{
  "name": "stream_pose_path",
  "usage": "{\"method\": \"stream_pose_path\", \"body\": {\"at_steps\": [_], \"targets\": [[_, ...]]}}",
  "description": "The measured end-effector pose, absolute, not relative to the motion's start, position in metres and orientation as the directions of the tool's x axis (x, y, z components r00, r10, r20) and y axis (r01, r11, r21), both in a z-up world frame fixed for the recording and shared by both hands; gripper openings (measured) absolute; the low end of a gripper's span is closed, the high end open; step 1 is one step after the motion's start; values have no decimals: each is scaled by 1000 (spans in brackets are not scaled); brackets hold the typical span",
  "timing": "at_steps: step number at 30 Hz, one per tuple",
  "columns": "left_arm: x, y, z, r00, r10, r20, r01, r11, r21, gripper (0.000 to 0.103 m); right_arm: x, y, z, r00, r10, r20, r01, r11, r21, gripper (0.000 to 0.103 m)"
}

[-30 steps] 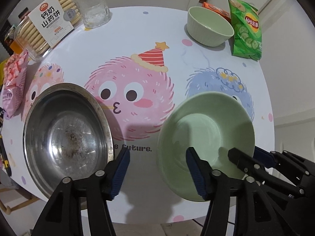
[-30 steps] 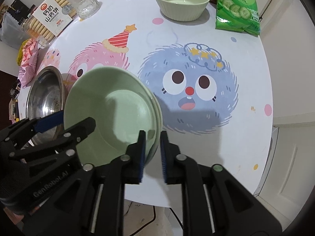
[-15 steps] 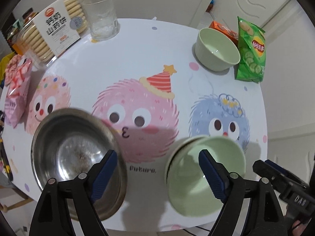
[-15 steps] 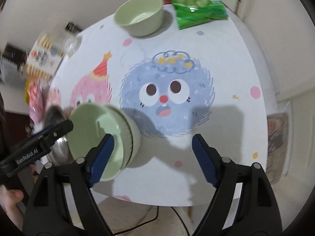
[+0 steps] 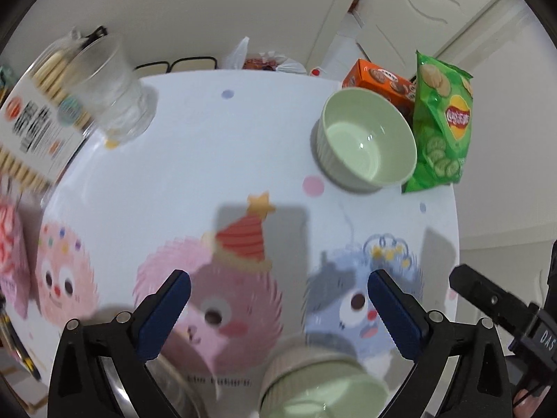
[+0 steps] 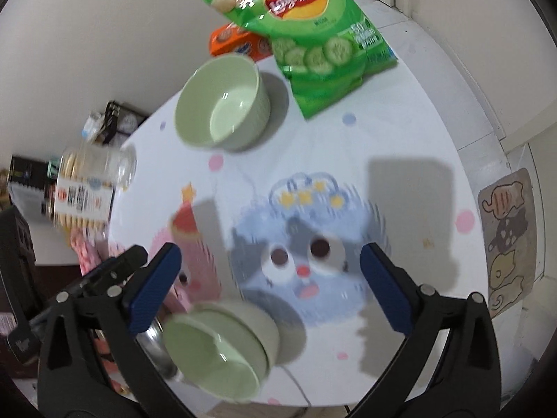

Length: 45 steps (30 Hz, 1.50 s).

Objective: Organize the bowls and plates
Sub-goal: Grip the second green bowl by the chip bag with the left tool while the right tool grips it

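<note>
A stack of pale green bowls (image 5: 323, 383) rests on the round cartoon-print table (image 5: 216, 160), low in both views (image 6: 219, 348), free of both grippers. A steel bowl (image 5: 163, 393) sits just left of it, mostly cut off. A single deep green bowl (image 5: 367, 142) stands at the far side by the snacks (image 6: 222, 101). My left gripper (image 5: 276, 289) hangs above the tabletop beyond the stack. Its jaws are opening wide with nothing between them. My right gripper (image 6: 271, 261) hovers over the blue monster print, jaws also opening and empty.
A green chips bag (image 5: 442, 129) and an orange box (image 5: 376, 80) lie behind the far bowl. A glass tumbler (image 5: 111, 94), a biscuit box (image 5: 31, 129) and a pink snack pack (image 5: 10, 247) line the left side. The table's right edge drops to the floor, where a mat (image 6: 508, 240) lies.
The right gripper let go of the green bowl's rim and rolled. Both grippers opened wide and moved toward the table's far side, so the stack slid to the bottom of both views.
</note>
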<state>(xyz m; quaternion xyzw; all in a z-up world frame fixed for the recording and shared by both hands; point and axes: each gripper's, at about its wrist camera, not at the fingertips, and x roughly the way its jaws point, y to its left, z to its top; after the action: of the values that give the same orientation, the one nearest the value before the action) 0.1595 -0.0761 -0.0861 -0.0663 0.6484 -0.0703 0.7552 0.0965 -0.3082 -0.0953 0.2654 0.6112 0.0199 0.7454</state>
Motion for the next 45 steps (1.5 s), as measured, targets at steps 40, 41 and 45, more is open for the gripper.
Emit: {"method": "stream_pose_path", "body": {"at_steps": [40, 41, 45], "targets": [[287, -118, -150, -9, -259, -966, 84, 962, -258, 20, 215, -304, -168, 192, 379, -905, 510, 749, 422, 19], [286, -119, -150, -9, -264, -964, 88, 961, -264, 17, 214, -305, -168, 195, 384, -903, 508, 748, 428, 17], [282, -124, -145, 0, -257, -966, 101, 961, -256, 12, 215, -307, -166, 195, 370, -908, 477, 773, 418, 17]]}}
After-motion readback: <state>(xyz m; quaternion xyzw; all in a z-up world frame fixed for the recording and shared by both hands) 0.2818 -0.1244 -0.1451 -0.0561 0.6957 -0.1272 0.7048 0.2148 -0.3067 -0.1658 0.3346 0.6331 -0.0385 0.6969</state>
